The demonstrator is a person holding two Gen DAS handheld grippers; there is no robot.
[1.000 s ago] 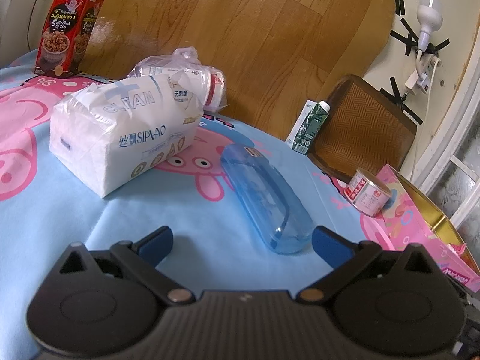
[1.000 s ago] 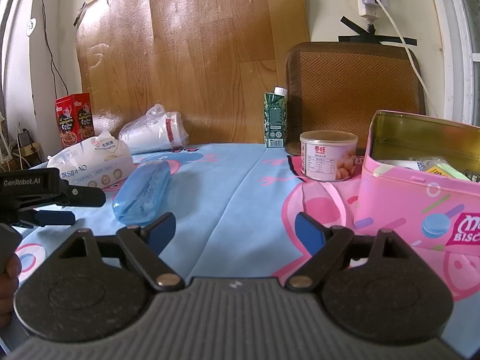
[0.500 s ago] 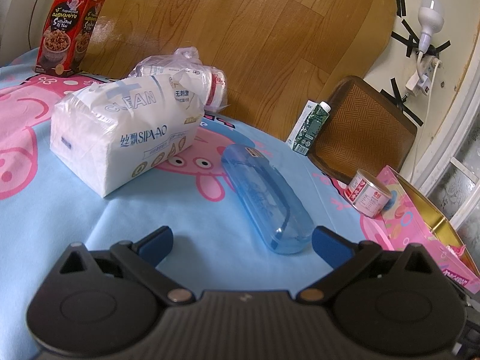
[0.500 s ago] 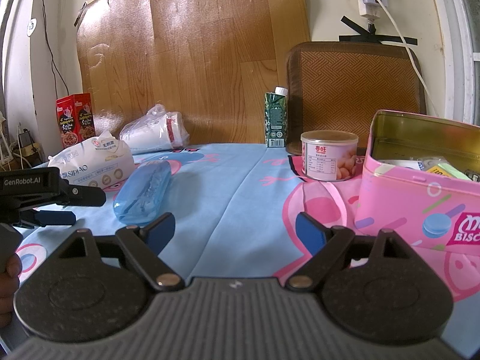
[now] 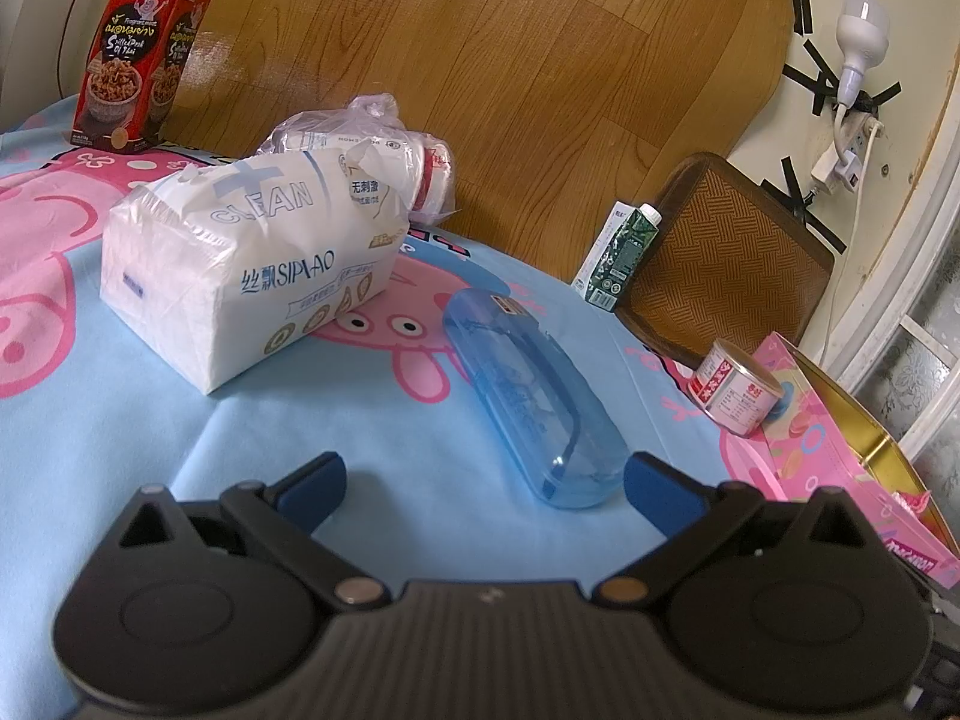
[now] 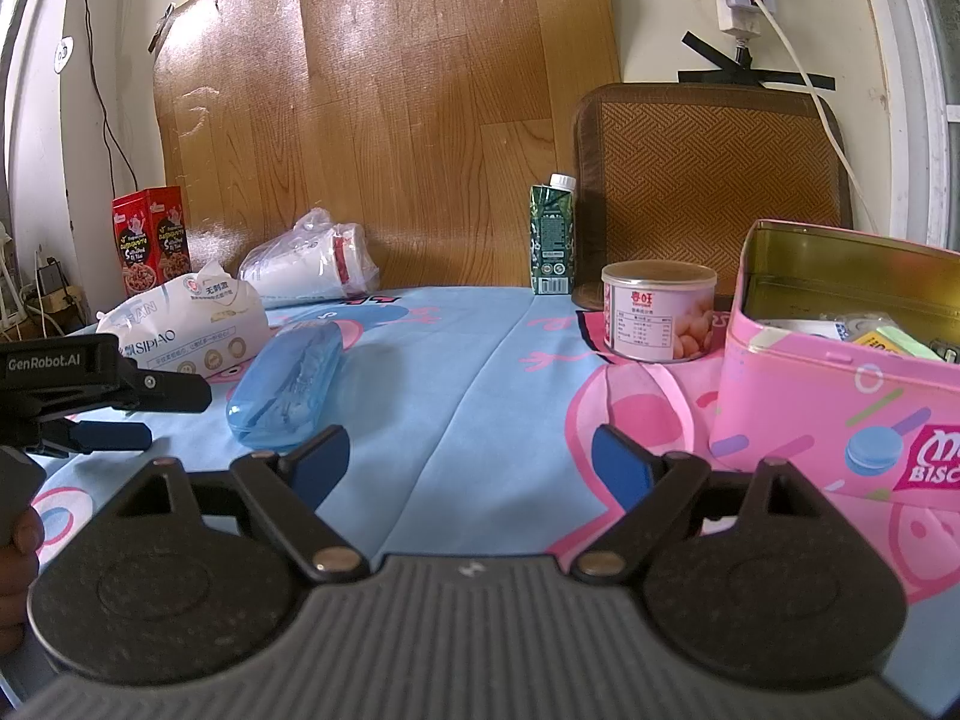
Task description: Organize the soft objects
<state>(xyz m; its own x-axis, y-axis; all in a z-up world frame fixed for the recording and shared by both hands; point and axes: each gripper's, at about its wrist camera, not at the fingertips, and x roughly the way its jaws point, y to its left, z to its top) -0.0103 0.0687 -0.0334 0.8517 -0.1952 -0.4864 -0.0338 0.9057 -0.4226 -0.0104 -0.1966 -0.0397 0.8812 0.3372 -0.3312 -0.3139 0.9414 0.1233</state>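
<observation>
- The left claw (image 5: pixel 483 480) hangs released over the blue cartoon cloth of the table (image 5: pixel 120 420), its blue pads wide apart and nothing between them.
- The right claw (image 6: pixel 462 459) is likewise spread and empty, low over the cloth.
- The tissue pack (image 5: pixel 240 264) — white, soft, printed "CLEAN" — lies flat on the table, left of centre in the left view; its long axis runs from near-left toward far-right, and its torn top points toward the wooden board (image 5: pixel 480 60).
- Touching the pack's far end lies a plastic bag of paper cups (image 5: pixel 390 150), on its side.
- Just right of the pack, apart from it, a blue glasses case (image 5: pixel 528 390) lies with its near end between the left claw's pads in that view.
- A can (image 6: pixel 657 309), a green carton (image 6: pixel 552 240) and an open pink tin (image 6: pixel 840 390) stand to the right — a red box (image 6: pixel 150 237) far left.
</observation>
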